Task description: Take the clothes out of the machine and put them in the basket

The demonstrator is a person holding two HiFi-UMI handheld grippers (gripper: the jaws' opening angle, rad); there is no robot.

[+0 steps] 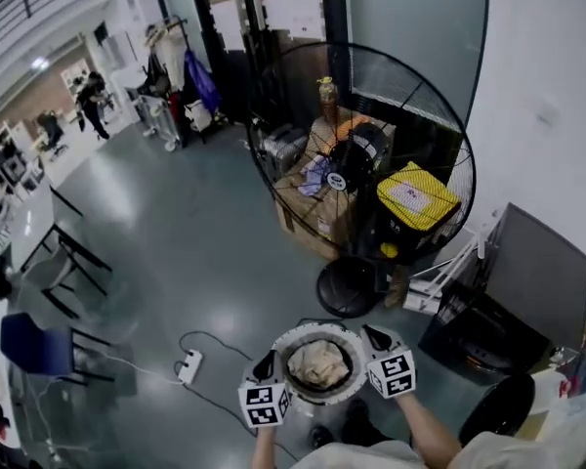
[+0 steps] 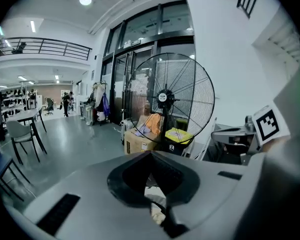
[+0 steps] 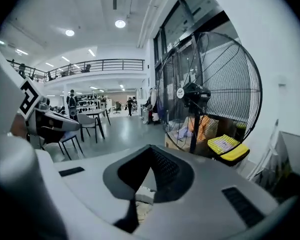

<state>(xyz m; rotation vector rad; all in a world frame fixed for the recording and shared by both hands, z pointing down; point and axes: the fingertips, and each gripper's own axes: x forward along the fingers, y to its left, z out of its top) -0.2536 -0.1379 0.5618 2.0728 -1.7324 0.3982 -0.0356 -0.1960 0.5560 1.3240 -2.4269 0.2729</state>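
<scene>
One big fan (image 1: pixel 356 154) stands on glossy grey floor (image 1: pixel 195 252) beyond the clothes (image 1: pixel 317 362).

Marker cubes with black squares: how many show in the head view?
2. Left cube by the basket's left rim; right cube by its right rim.

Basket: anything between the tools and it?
Nothing visible. In the head view the left tool and right tool flank the basket, both shut and empty. Clothes already lie inside.
</scene>
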